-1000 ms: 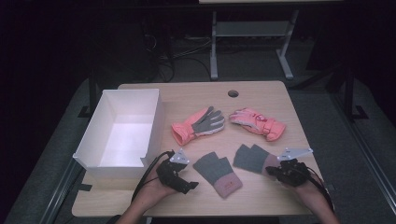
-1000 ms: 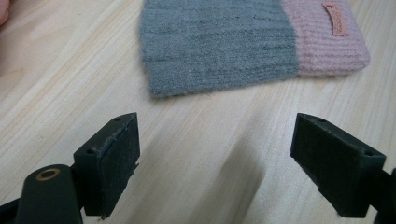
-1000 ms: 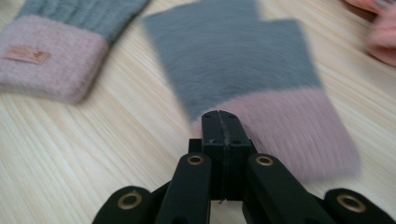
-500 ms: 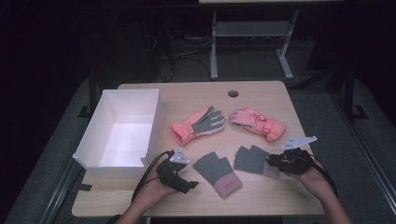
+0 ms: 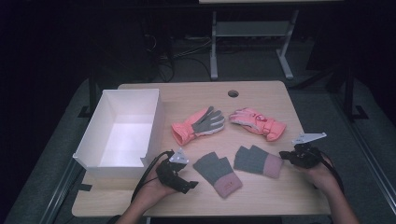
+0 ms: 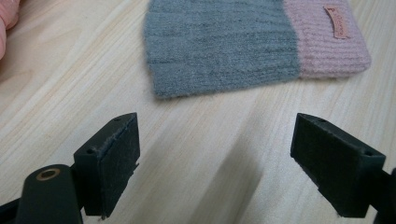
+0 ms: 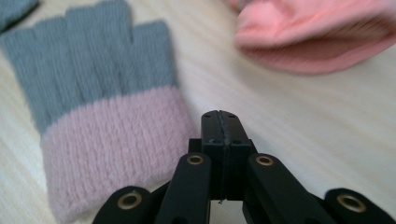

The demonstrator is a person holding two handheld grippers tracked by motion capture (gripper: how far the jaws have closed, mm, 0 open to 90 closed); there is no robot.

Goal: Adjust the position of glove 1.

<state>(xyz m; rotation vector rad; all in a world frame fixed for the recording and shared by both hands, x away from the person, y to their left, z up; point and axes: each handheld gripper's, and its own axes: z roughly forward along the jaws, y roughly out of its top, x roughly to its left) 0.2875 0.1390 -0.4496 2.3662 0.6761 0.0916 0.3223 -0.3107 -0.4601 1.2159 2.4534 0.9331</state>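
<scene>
We are getting ready to pick up the two grey and pink gloves, which lie flat on the desk point(image 5: 261, 93) to the right of the white box point(image 5: 128, 128), in front of the two orange gloves point(image 5: 198, 125). Our left gripper point(image 6: 215, 154) rests just before the nearer knit glove point(image 5: 218, 172) with its fingers point(image 6: 114, 156) wide and nothing between them, and our right gripper point(image 7: 219, 126) has its fingers pressed together, empty, beside the pink cuff of the farther knit glove point(image 7: 100, 116). Next, we think, the right fingers must open first, then close on that cuff.
</scene>
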